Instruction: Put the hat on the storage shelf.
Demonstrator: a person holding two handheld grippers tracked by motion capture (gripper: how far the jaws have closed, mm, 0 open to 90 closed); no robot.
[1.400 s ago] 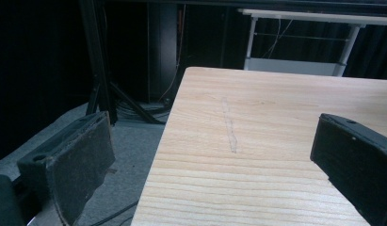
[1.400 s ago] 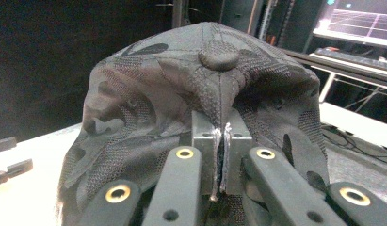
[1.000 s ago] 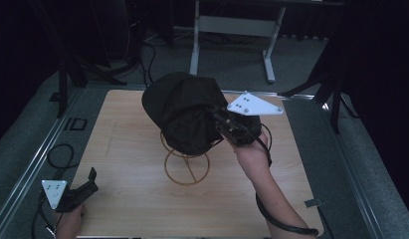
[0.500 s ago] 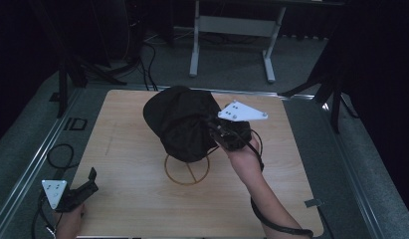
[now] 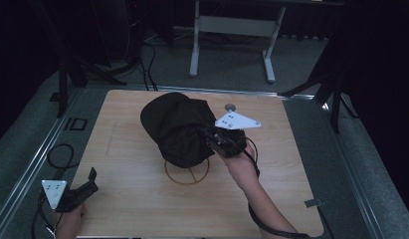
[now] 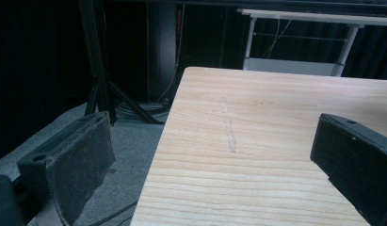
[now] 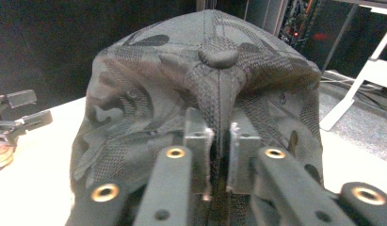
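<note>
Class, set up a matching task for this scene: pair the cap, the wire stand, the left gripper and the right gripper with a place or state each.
1 cap
2 wire stand
3 left gripper
4 right gripper

a jaws apart at table's near left corner
b pinching dark fabric
c gold ring base on the table
d draped over the stand

Pairs: 1-d, 2-c, 3-a, 4-b

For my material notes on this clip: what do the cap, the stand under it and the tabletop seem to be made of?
Cap: dark woven fabric, matte, with a mesh weave, camouflage patches and a fabric button on top. Stand: apparently thin metal wire with a brassy look, judging by its slim ring base; uncertain in this light. Tabletop: light wood or wood-look laminate, with visible straight grain lines and a smooth finish.
</note>
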